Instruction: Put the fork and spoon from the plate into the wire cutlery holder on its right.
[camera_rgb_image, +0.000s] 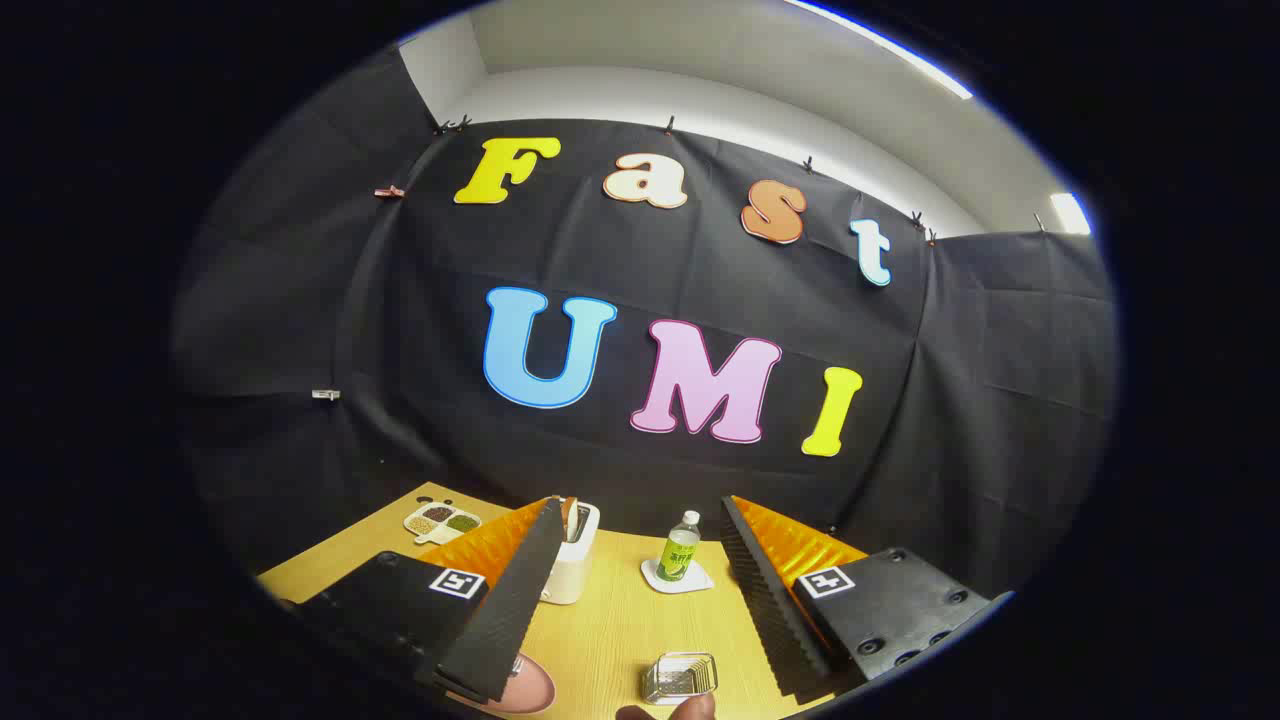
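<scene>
The gripper (640, 600) was held up above the near end of the wooden table (610, 630), its two fingers spread wide apart and gripping nothing. Between them lay bare tabletop, and everything on it sat lower than the fingertips.

Close in, low between the fingers, sat the wire cutlery holder (680, 677), a small shiny basket that looked empty from where I stood. To its left, half hidden under the left finger, was the pinkish plate (528, 688). Only a curved slice of it showed. I could not make out the fork or the spoon on that slice; the finger covered the rest, so I cannot say how they lay.

Just in front of the holder, a fingertip of the person's hand (690, 708) poked up into sight, near the basket's front rim, though I could not tell whether it touched.

Farther back, a small green-labelled bottle (680, 547) with a white cap stood upright on a white coaster (678, 579), roughly midway between the fingers. Left of it, right beside the left finger's tip, stood a white holder (573, 565) with a few utensil handles sticking out of its top; the finger crossed in front of its left side. Beyond that, near the table's far left corner, lay a white divided dish (441, 523) with dark, tan and green contents in its compartments.
</scene>
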